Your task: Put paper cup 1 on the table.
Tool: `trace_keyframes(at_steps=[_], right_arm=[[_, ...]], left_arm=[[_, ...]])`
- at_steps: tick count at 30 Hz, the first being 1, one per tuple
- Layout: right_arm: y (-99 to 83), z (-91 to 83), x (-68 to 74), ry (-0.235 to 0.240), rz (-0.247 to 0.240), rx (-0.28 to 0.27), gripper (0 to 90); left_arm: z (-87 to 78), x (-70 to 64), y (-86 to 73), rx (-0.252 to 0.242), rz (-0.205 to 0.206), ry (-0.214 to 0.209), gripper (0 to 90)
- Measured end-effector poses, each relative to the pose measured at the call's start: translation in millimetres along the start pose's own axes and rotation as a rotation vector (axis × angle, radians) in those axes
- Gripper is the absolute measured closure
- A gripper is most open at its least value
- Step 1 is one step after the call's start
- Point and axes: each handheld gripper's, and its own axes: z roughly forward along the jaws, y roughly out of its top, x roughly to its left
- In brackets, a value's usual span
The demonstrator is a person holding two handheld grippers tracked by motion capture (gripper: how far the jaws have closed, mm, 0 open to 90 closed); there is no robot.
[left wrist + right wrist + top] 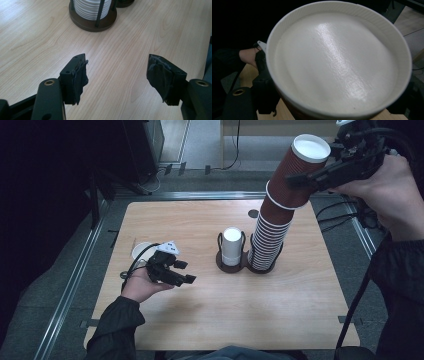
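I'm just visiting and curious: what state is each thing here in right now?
Right gripper: shut on top cup.
Top cup: lifted, tilted, above the stack.
Stack: upright in its holder, leaning slightly.
White stack: upright in its holder.
Left gripper: open, empty, over the table.

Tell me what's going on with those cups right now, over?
Right gripper shut on top brown cup, lifting from stack. Left gripper open, empty, low over table. Nothing in the way.

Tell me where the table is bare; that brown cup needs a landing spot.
Bare wood lies right of the tall stack of brown ribbed paper cups, and along the near edge of the light wooden table. The centre is crowded by the dark holder with white cups.
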Motion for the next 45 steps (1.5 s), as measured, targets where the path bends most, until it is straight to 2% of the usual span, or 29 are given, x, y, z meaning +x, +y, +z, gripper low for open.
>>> trace_keyframes(at_steps=[14,19,22,28,37,45], right_arm=[[-10.2,-2.9,24.7,0.035,-0.041,-0.001,18.1],[-15.9,0.9,32.9,0.074,-0.042,-0.007,18.1],[-20.4,5.3,35.6,0.090,-0.033,-0.006,18.1],[-32.2,16.7,42.9,0.099,-0.052,0.015,18.1],[-56.9,37.6,51.8,0.143,-0.061,0.050,18.1],[-73.2,51.1,62.7,0.158,-0.102,0.035,18.2]], left_arm=[[0.9,0.4,1.2,0.005,-0.001,0.005,30.6],[-0.5,0.7,0.9,-0.002,-0.002,0.014,30.1],[-1.4,0.6,1.1,-0.006,-0.002,0.015,30.0],[-1.8,0.4,1.4,-0.011,0.002,0.015,29.6],[-2.2,-0.4,1.5,-0.021,0.005,0.012,29.0],[-2.4,-1.8,1.7,-0.029,0.019,0.004,29.3]])
